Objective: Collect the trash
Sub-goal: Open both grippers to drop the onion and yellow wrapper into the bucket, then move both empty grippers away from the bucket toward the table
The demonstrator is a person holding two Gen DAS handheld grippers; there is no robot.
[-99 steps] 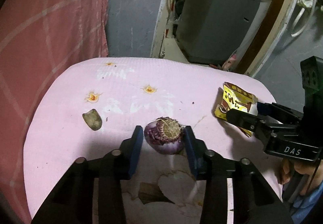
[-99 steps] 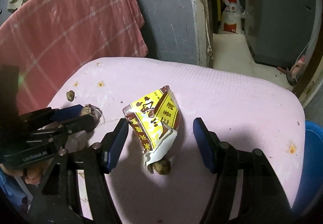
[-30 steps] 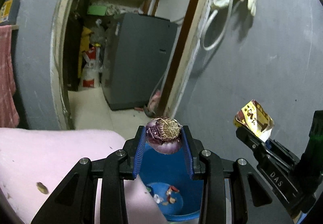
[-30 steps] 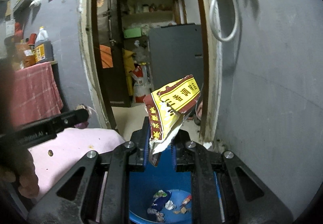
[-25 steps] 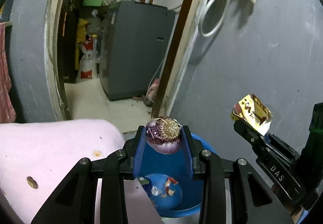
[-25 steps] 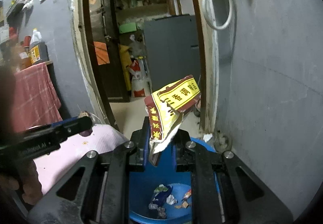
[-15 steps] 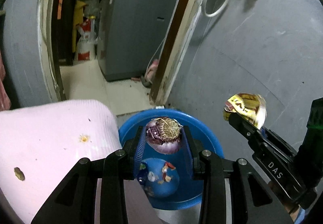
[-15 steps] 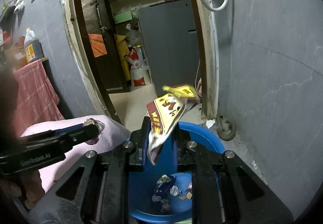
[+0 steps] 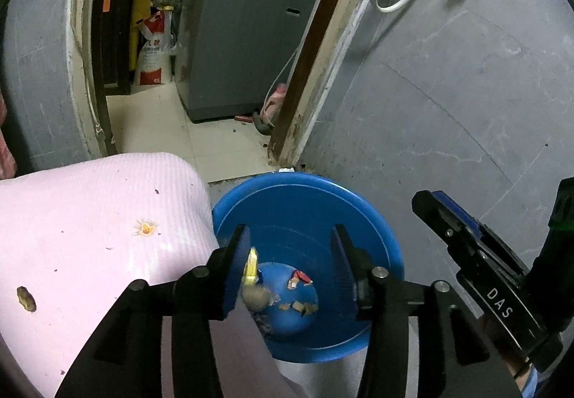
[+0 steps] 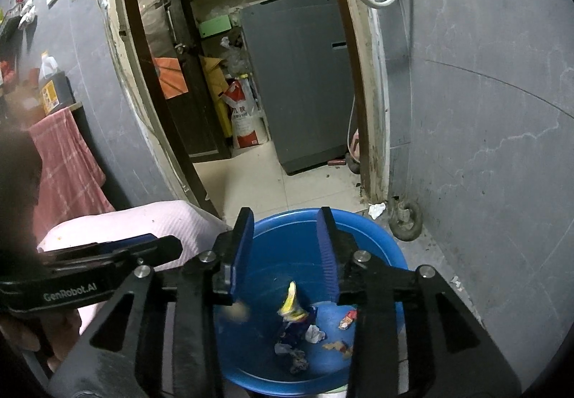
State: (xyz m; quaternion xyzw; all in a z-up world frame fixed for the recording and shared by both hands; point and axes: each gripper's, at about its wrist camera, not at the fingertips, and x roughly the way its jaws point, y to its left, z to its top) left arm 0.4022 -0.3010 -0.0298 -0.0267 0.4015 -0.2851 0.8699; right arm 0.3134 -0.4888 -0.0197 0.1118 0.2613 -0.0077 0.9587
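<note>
Now both claws hang over the blue basin [image 9: 358, 204] at lower centre of each view. We note the left claw [image 9: 290, 265] and right claw [image 10: 285, 251] each with jaws opening and nothing between them. The yellow wrapper [image 10: 291, 304] and a blurred brownish lump [image 9: 255, 297] show inside the basin above the litter on its bottom. Scraps remain on the pink table [image 9: 89, 218], one [image 9: 26, 298] at the left edge. Risk, as we judge it: the basin sits tight against the table corner, so a careless swing back could knock it.
</note>
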